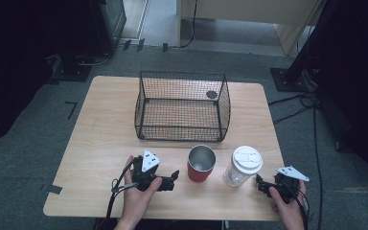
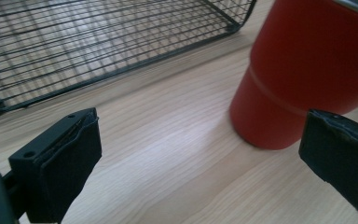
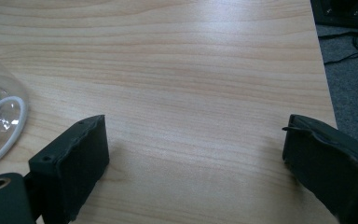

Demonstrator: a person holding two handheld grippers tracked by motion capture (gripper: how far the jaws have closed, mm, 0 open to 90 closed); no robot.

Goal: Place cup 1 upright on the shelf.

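On the wooden table (image 1: 100, 129) a wire basket (image 1: 182, 106) stands at the back (bare inside). In front of it are a red cup (image 1: 201, 164) and, beside it, a clear jar (image 1: 242, 166) with a white lid. The left gripper (image 1: 172, 179), jaws spread and holding nothing, sits just left of the cup. The right gripper (image 1: 262, 185), likewise spread, rests near the jar.

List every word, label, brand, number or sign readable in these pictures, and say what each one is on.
None can be read.
Clear jar: a pale label with dark marks shows through its wall, too blurred and cut off to read.
White lid of the jar: raised shapes, no legible text.
Red cup: plain, no print visible.
Wire basket: a dark round disc, no lettering visible.
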